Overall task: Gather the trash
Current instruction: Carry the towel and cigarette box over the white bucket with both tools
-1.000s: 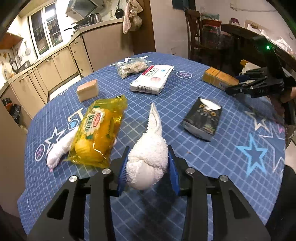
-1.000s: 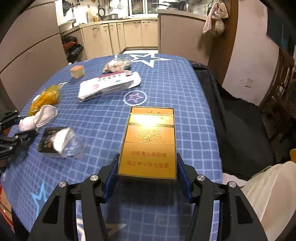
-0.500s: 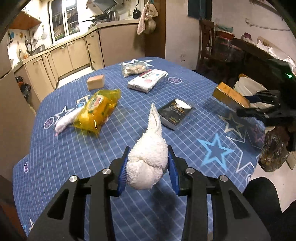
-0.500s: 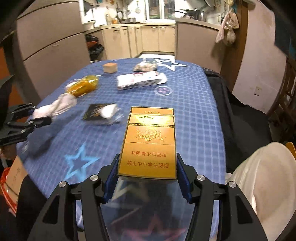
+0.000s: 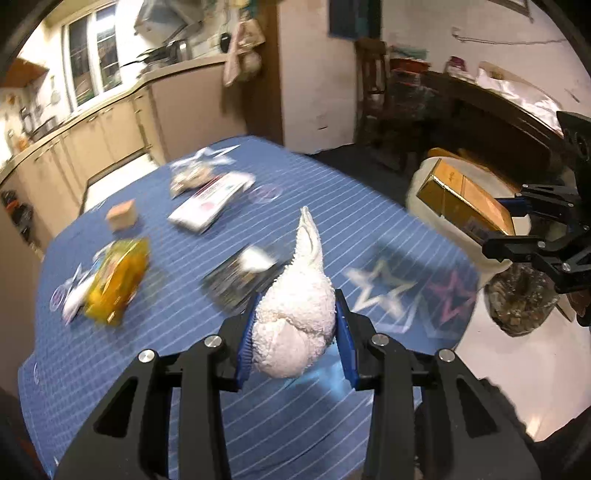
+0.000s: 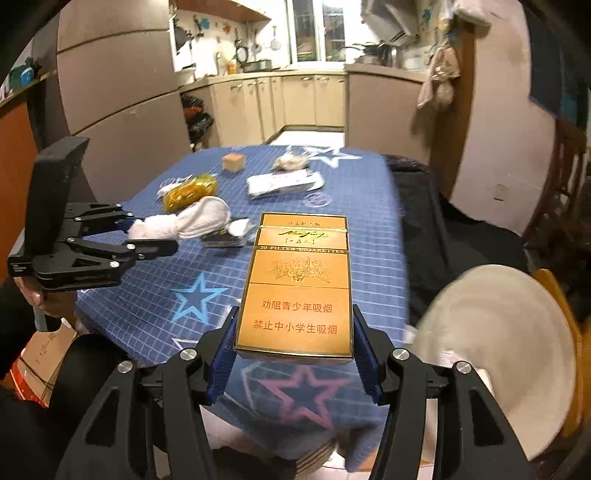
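Left gripper pinches white cloth wad; right gripper clamps cigarette box, lower centre. Either may slip before reaching the bin.

Beige kitchen cabinets run across the upper middle of the right wrist view, with a window above them and pans and utensils hanging on the wall to its left. Black rubbish bags sit on the floor at the cabinets' left end. A cloth hangs from the brown pillar at upper right. In the left wrist view, a dark wooden chair stands at upper middle against the white wall, and a long dark sideboard piled with pale things fills the upper right.
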The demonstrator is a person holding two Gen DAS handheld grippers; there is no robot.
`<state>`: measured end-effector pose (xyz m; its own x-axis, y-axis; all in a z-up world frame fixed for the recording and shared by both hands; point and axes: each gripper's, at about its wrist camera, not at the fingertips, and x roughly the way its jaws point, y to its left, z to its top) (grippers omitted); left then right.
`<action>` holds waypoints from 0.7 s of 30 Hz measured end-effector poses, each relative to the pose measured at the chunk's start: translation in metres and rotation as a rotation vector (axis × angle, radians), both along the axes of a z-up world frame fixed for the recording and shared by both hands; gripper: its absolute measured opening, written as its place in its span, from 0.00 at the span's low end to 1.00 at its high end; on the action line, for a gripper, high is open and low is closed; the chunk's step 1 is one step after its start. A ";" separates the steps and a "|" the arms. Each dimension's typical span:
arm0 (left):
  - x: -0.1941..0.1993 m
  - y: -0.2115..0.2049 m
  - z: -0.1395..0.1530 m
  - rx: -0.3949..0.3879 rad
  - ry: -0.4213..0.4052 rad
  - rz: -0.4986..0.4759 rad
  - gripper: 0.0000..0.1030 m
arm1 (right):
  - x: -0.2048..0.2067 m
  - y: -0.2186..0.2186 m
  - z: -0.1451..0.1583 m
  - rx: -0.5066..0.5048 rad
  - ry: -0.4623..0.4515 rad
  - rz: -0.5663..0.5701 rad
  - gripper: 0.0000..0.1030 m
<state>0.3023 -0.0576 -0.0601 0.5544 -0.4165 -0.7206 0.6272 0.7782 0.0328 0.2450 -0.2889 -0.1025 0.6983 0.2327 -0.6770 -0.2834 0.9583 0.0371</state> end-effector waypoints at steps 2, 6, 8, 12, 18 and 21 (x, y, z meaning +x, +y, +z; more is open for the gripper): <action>0.000 -0.021 0.007 0.002 -0.015 -0.037 0.35 | -0.007 -0.018 0.011 -0.007 -0.014 -0.032 0.56; 0.004 -0.067 0.023 -0.020 -0.024 -0.126 0.35 | -0.023 -0.073 0.033 -0.038 -0.045 -0.150 0.56; 0.007 -0.097 0.030 -0.027 -0.027 -0.174 0.35 | -0.029 -0.099 0.039 -0.054 -0.048 -0.207 0.56; 0.011 -0.154 0.033 -0.031 -0.002 -0.260 0.35 | -0.037 -0.154 0.039 -0.077 -0.016 -0.318 0.56; 0.011 -0.228 0.022 0.004 0.057 -0.353 0.35 | -0.037 -0.208 0.026 -0.086 0.046 -0.399 0.56; 0.008 -0.258 0.019 0.036 0.054 -0.386 0.35 | -0.034 -0.224 0.018 -0.086 0.079 -0.409 0.56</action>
<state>0.3104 -0.3154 -0.0407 0.3223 -0.5610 -0.7625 0.8752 0.4835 0.0142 0.2112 -0.5131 -0.0845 0.6663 -0.1125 -0.7372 0.1218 0.9917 -0.0412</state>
